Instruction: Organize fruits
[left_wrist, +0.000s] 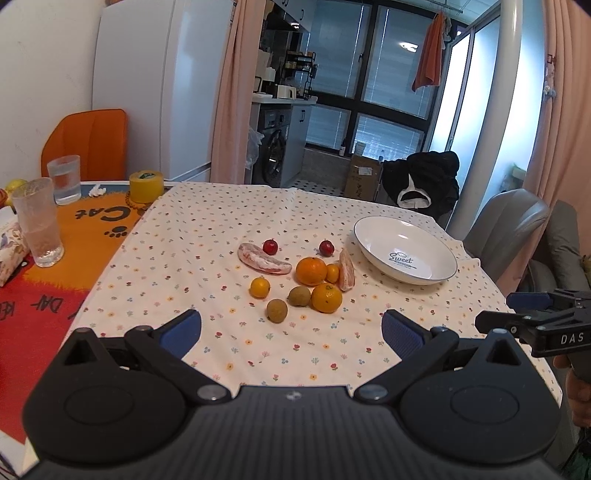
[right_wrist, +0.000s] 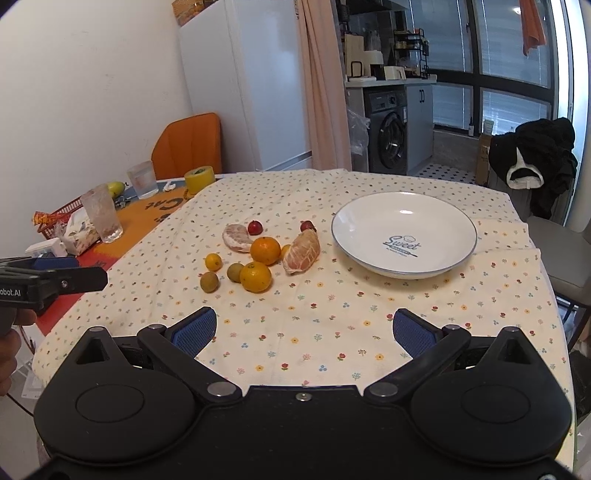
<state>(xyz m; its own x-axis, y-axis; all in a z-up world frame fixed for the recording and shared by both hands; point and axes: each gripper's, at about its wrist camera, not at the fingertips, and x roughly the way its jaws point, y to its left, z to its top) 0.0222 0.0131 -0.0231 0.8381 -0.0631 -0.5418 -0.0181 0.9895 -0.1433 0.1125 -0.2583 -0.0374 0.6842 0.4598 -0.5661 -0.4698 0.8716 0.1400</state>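
Note:
Fruit lies loose on the flowered tablecloth: two oranges (left_wrist: 311, 271) (left_wrist: 326, 298), two small yellow citrus (left_wrist: 259, 287), two brown round fruits (left_wrist: 277, 310), two red fruits (left_wrist: 270, 246) and two peeled pomelo wedges (left_wrist: 263, 261) (right_wrist: 302, 252). To their right stands an empty white plate (left_wrist: 436, 254) (right_wrist: 351, 225) marked "Sweet". My left gripper (left_wrist: 291, 332) is open, short of the fruit, nothing between its fingers. My right gripper (right_wrist: 304, 330) is open too, short of the plate and the fruit. Each gripper shows at the edge of the other's view.
Two glasses (left_wrist: 37, 221) (left_wrist: 67, 179), a yellow tape roll (left_wrist: 146, 185) and a tissue pack (right_wrist: 79, 230) stand on the orange mat at the left. A grey chair (left_wrist: 506, 221) is by the table's right edge. An orange chair (right_wrist: 188, 146) is behind the table.

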